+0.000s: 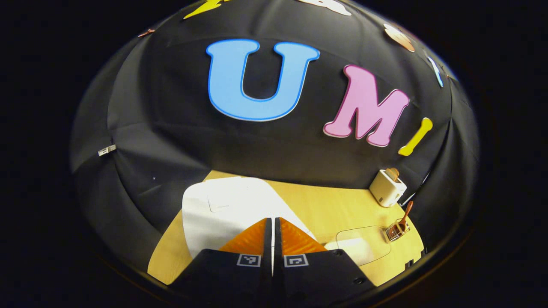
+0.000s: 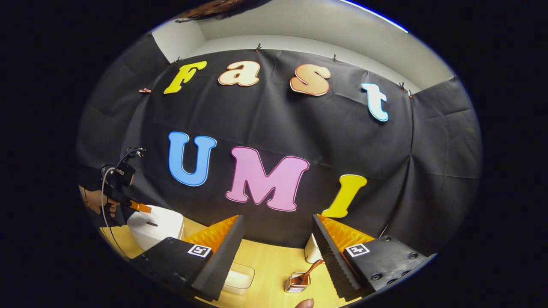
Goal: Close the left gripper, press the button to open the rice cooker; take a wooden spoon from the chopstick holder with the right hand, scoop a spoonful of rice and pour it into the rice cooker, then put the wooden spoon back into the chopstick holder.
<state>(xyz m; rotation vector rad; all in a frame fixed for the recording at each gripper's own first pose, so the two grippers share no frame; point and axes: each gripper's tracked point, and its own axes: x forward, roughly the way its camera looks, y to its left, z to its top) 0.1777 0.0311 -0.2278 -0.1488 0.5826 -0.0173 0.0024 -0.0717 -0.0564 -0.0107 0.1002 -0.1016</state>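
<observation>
The white rice cooker [image 1: 222,205] sits with its lid down, directly under my left gripper [image 1: 272,221], which is shut with nothing between its fingers. In the right gripper view the left gripper [image 2: 143,208], held by a hand [image 2: 99,205], hovers just above the rice cooker [image 2: 156,226]. My right gripper [image 2: 278,222] is open and empty, raised above the table. The wooden spoon [image 2: 309,270] stands in the wire chopstick holder [image 2: 294,283] below it. A clear container of rice [image 2: 239,277] lies to the holder's left. The spoon [image 1: 406,214], holder [image 1: 396,231] and rice container [image 1: 361,247] appear at the right.
A white toaster [image 1: 387,188] stands at the back right of the wooden table [image 1: 325,209], close to the chopstick holder. In the right gripper view the toaster [image 2: 311,253] is partly hidden behind a finger. Black cloth walls close the table in on its far and side edges.
</observation>
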